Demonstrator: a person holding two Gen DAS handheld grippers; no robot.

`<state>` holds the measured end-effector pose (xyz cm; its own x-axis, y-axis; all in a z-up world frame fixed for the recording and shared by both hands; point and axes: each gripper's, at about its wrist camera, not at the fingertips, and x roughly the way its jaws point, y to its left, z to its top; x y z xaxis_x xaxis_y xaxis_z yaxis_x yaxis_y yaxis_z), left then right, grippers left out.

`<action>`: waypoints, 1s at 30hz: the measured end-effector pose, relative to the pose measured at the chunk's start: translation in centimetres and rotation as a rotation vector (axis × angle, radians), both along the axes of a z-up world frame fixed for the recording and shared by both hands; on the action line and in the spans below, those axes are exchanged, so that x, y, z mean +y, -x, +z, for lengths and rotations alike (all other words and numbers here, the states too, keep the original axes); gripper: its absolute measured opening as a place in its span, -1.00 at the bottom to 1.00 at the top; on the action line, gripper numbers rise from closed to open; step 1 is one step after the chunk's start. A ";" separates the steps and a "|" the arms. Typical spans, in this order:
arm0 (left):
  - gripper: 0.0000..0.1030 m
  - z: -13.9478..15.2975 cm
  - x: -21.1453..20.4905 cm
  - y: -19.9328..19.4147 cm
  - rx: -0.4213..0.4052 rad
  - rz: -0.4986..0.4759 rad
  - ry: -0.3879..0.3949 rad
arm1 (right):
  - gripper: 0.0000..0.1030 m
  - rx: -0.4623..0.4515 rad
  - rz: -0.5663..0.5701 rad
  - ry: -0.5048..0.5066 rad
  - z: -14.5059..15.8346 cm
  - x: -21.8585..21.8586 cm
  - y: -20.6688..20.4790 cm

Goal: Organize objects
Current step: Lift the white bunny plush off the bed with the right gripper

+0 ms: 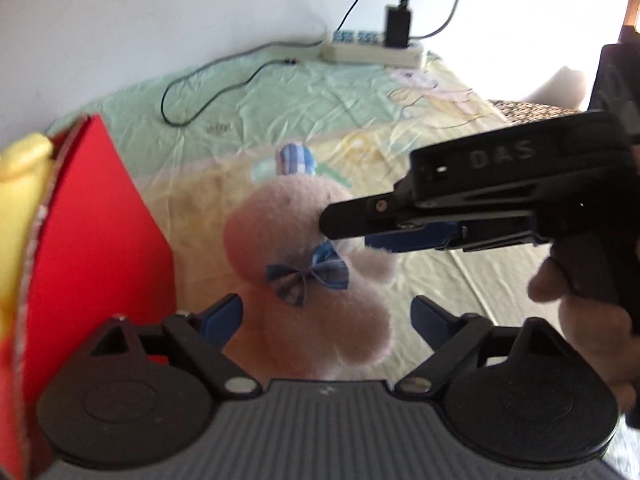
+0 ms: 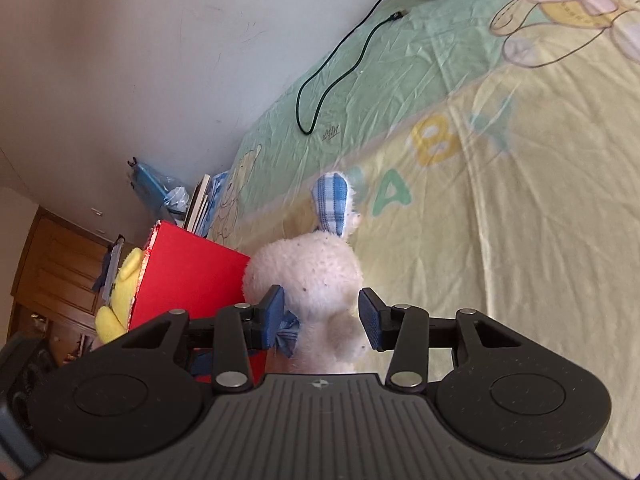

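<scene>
1. Left wrist view: the left gripper (image 1: pixel 326 316) has its blue fingers spread on either side of a white plush rabbit (image 1: pixel 304 276), not pressing it.
2. That rabbit, with a blue plaid bow (image 1: pixel 308 278) at its neck, stands on the bedsheet (image 1: pixel 360 104) just right of a red box (image 1: pixel 104 240).
3. A yellow plush toy (image 1: pixel 20 216) sits in that box.
4. From the right, the right gripper (image 1: pixel 372 228), held in a hand (image 1: pixel 580 312), reaches to the rabbit's side.
5. Right wrist view: the right gripper's pads (image 2: pixel 274 316) flank the rabbit's body; whether they pinch it I cannot tell.
6. Farther off, a black cable (image 1: pixel 208 92) loops across the sheet toward a power strip (image 1: pixel 372 50) with a black charger (image 1: pixel 398 26) beside the wall (image 1: pixel 160 12).
</scene>
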<state>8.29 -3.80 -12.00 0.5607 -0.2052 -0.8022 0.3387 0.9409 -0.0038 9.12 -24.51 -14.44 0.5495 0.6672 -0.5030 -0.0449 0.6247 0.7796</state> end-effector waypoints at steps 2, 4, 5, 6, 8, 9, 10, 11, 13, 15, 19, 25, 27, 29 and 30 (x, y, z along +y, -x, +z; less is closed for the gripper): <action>0.69 -0.6 0.0 -0.8 0.016 0.001 0.002 | -0.09 0.000 0.008 -0.036 -0.4 0.2 -0.4; 0.58 -1.0 0.1 -1.2 0.035 -0.004 0.003 | 0.01 0.004 0.021 -0.052 -0.8 0.5 -0.8; 0.56 -1.1 0.1 -1.3 0.041 -0.006 0.001 | 0.04 0.008 0.032 -0.056 -1.0 0.8 -1.0; 0.54 -1.2 0.1 -1.4 0.039 -0.007 -0.003 | 0.00 0.008 0.042 -0.066 -1.1 1.1 -1.2; 0.51 -1.1 -0.2 -1.4 0.034 -0.011 -0.011 | -0.04 0.001 0.046 -0.083 -1.1 1.3 -1.3; 0.50 -1.0 -0.2 -1.3 0.034 -0.013 -0.012 | -0.06 -0.005 0.043 -0.080 -1.1 1.3 -1.3; 0.49 -1.0 -0.1 -1.2 0.034 -0.013 -0.012 | -0.07 -0.006 0.043 -0.082 -1.1 1.3 -1.3; 0.45 -0.9 0.0 -1.0 0.034 -0.013 -0.012 | -0.10 -0.003 0.042 -0.089 -1.1 1.2 -1.3; 0.40 -0.7 0.0 -0.8 0.036 -0.014 -0.007 | -0.13 0.002 0.036 -0.100 -1.1 1.0 -1.1; 0.33 -0.4 0.0 -0.5 0.044 -0.022 0.006 | -0.15 0.001 0.033 -0.098 -0.8 0.8 -0.6; 0.32 0.3 -0.4 0.6 0.039 -0.045 0.019 | -0.15 -0.017 0.028 -0.083 0.2 0.4 0.9; 0.32 1.4 -0.5 3.3 0.031 -0.086 0.029 | -0.15 -0.018 0.021 -0.075 1.4 0.0 3.9; 0.32 1.7 -0.3 4.3 0.029 -0.096 0.031 | -0.16 -0.021 0.025 -0.068 1.7 0.0 4.8; 0.32 2.0 0.1 5.2 0.028 -0.102 0.035 | -0.15 -0.026 0.031 -0.058 2.2 0.2 5.9; 0.32 2.2 0.3 5.7 0.028 -0.105 0.037 | -0.15 -0.030 0.036 -0.052 2.5 0.4 6.3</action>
